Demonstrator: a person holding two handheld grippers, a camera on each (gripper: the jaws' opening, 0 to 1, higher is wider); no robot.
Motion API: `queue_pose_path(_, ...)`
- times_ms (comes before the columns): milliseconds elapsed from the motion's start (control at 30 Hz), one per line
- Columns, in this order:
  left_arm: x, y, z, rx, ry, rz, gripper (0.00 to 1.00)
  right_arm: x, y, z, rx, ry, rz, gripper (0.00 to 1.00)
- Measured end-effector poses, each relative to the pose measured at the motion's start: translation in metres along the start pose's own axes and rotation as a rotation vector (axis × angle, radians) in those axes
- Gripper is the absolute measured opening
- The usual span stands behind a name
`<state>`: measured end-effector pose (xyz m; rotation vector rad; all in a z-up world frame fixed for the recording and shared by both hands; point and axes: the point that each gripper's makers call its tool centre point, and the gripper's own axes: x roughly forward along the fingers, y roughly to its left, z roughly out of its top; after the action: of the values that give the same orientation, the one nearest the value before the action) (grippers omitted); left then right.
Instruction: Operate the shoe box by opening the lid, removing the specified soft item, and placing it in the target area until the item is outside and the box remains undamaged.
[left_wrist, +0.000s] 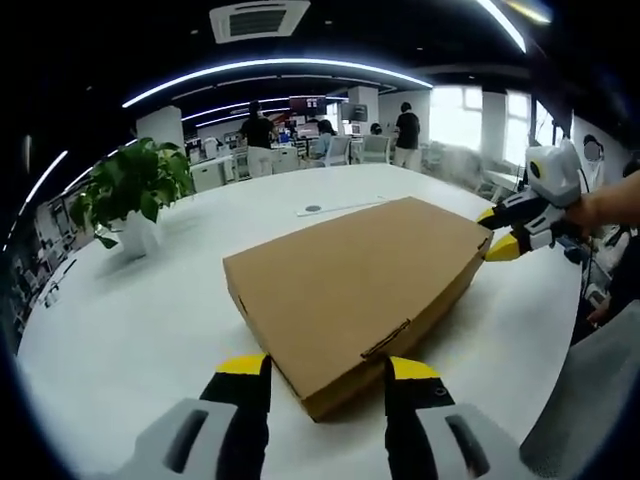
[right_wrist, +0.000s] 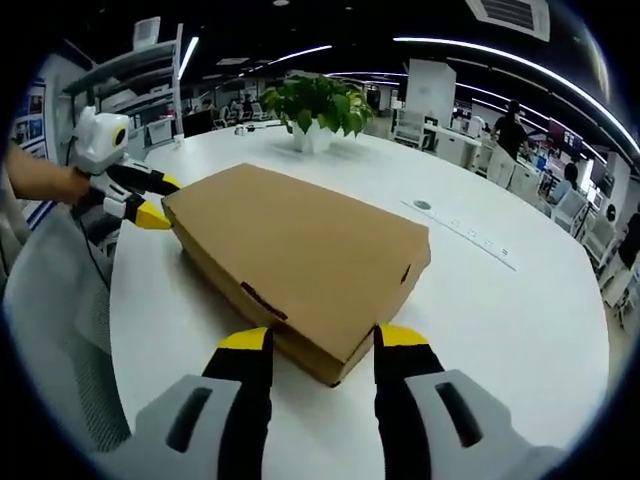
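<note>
Shoe box (left_wrist: 355, 290): frame centre, lid closed, on white table (left_wrist: 150, 320). Left gripper (left_wrist: 328, 375), right gripper (right_wrist: 322, 350): jaws apart, straddling opposite corners. Risk: squeezing corners could crush cardboard or tear the lid.

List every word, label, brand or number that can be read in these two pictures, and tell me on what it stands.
None can be read.
Cardboard shoe box: plain brown, no print on the faces that show.
White table: no text.
Wall posters at the left edge of the left gripper view: too small and blurred to read.
</note>
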<state>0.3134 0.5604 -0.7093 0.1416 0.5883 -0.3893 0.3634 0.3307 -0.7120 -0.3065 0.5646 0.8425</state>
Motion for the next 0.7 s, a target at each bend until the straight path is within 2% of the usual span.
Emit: queue_pose_path(700, -0.011, 0.021, -0.009, 0.060, 0.049, -0.077, 0.44, -0.001, 0.033, 0.000, 0.054, -0.001, -0.054, 0.36)
